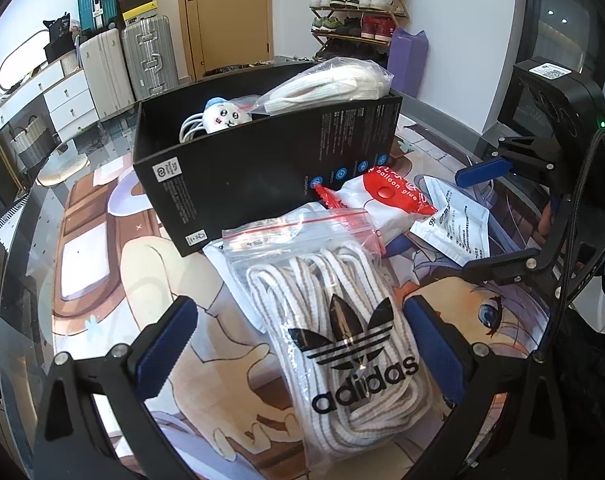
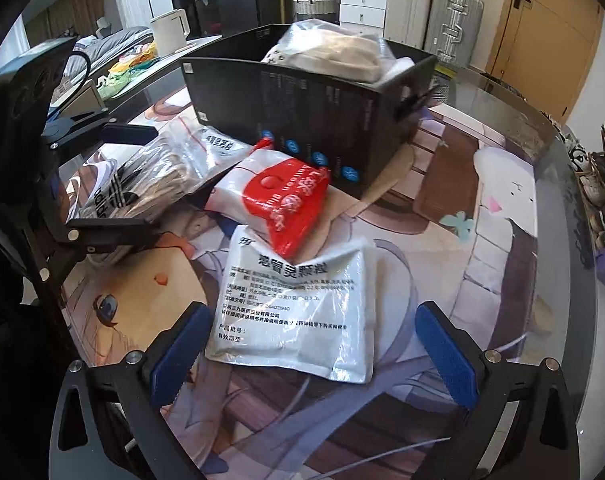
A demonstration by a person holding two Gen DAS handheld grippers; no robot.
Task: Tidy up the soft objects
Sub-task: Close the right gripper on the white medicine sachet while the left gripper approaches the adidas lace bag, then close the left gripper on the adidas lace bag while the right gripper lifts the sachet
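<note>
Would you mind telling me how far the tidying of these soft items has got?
Done: the black box already holds a bag of white cloth and a small plush. In hand: nothing yet; the open left gripper straddles the laces bag, and the open right gripper straddles the white sachet. Left: those two and the red-and-white packet, all on the table.

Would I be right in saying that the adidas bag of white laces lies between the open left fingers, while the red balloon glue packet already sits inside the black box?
Not quite: the right wrist view shows the red balloon glue packet on the table in front of the black box, not inside. The rest stands.
</note>
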